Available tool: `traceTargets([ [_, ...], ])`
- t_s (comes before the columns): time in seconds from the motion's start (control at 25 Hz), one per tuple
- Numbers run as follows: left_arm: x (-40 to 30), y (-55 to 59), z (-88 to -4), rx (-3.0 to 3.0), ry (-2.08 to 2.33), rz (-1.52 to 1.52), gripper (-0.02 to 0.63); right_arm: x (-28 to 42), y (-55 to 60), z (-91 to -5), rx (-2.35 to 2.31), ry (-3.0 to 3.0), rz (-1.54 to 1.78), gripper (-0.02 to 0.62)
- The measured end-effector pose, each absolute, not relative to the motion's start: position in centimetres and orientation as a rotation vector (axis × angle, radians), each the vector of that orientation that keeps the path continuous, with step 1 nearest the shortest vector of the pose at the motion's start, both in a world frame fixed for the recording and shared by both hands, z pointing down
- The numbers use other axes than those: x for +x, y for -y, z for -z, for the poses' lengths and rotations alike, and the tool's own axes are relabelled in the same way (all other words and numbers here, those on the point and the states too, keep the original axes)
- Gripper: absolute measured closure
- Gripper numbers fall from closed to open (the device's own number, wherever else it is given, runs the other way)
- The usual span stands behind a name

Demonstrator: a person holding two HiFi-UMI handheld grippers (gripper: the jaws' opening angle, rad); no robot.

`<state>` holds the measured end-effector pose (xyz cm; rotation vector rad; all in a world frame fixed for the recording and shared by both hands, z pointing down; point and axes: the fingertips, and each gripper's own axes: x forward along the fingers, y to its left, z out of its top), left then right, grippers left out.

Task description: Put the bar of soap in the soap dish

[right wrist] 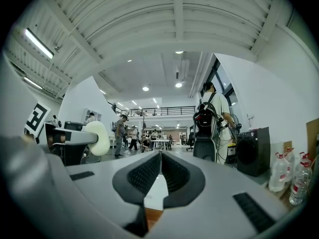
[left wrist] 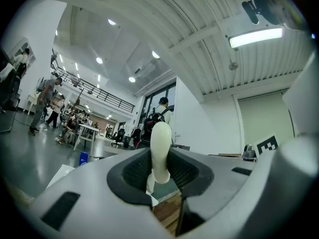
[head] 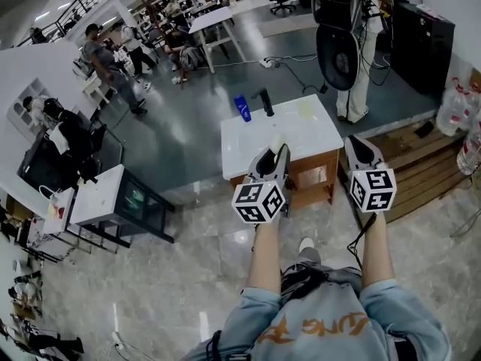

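Note:
A pale cream bar of soap (left wrist: 160,151) stands on edge between the jaws of my left gripper (left wrist: 160,159), which is shut on it. In the head view the left gripper (head: 279,152) holds the soap (head: 276,142) over the near edge of the small white table (head: 248,149). My right gripper (head: 351,141) hangs level beside it, off the table's right edge. Its jaws (right wrist: 160,156) are shut with nothing between them, and the soap (right wrist: 98,137) shows to its left. A faint yellowish shape (head: 304,108) at the table's far right may be the soap dish; I cannot tell for sure.
On the table's far edge stand a blue bottle (head: 242,108) and a black tap-like post (head: 265,101). A person with a backpack (head: 342,43) stands beyond it. Wooden pallets (head: 417,160) and water bottles (right wrist: 297,179) lie right; a black cart (head: 124,198) is left.

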<state>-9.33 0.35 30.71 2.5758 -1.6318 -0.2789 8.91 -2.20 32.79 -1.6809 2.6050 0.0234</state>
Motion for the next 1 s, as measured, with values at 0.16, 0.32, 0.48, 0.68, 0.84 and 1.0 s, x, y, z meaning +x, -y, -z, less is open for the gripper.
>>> traceTargets([
  [0.16, -9.7, 1.8, -30.6, 2.577, 1.625, 0.310, 0.494, 9.2, 4.0, -32.3, -1.682, -2.601, -0.063, 0.565],
  [0.32, -9.7, 4.9, -31.2, 2.578, 1.604, 0.345, 0.494, 10.4, 6.6, -32.2, -1.718, -2.575, -0.085, 0.565],
  [0.48, -10.1, 8.7, -32.7, 2.556, 1.582, 0.346, 0.494, 10.2, 10.3, -33.7, -1.739, -2.587, -0.050, 0.565],
  [0.68, -11.0, 14.7, -35.8, 2.489, 1.549, 0.319, 0.494, 8.1, 15.7, -36.1, -1.722, -2.641, -0.007, 0.565],
  [0.84, -11.1, 18.7, -38.7, 2.415, 1.509, 0.295, 0.494, 6.9, 19.1, -38.3, -1.706, -2.723, 0.025, 0.565],
  [1.0, -11.9, 22.0, -41.0, 2.350, 1.465, 0.298, 0.494, 5.4, 23.6, -39.6, -1.716, -2.763, 0.075, 0.565],
])
